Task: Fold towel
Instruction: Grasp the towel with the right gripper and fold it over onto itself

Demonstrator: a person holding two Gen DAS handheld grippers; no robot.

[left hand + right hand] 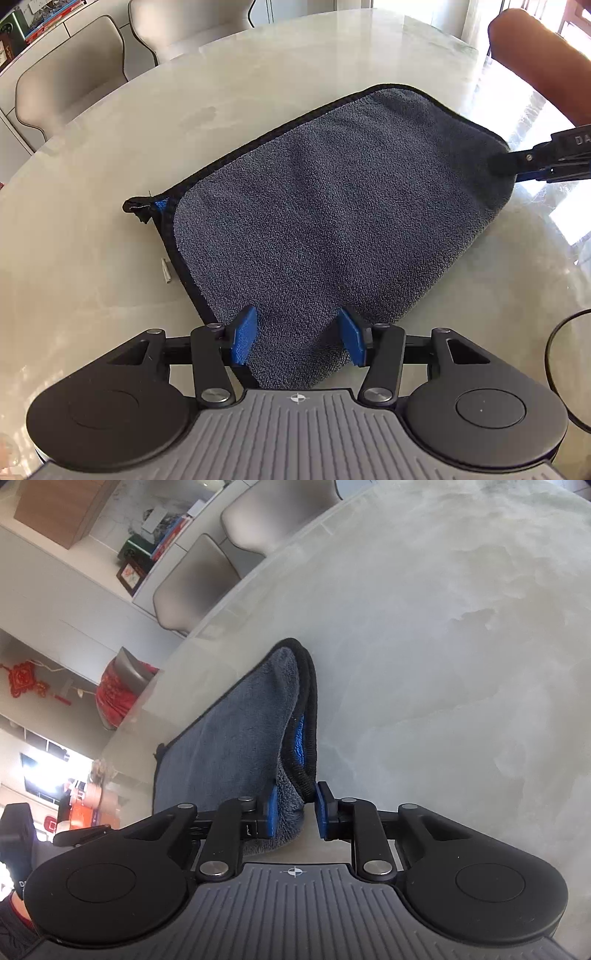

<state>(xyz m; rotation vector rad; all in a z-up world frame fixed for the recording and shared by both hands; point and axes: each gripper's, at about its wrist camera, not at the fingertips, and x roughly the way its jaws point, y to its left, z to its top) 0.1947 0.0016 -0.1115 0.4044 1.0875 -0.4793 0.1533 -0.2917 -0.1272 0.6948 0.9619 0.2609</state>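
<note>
My worry is the right gripper (308,808): its jaws stand narrow about the towel (332,221)'s doubled hem, but I can't quite tell that both pads bite, so the layers may slip apart on a lift. The towel lies folded mid-table (110,295), near edge between the left gripper (297,334)'s half-open jaws, which seem not to press it.

Pale marble table (110,258) in front of me, beige chairs (74,74) behind it, cluttered white shelf (92,554), sun glare right.
</note>
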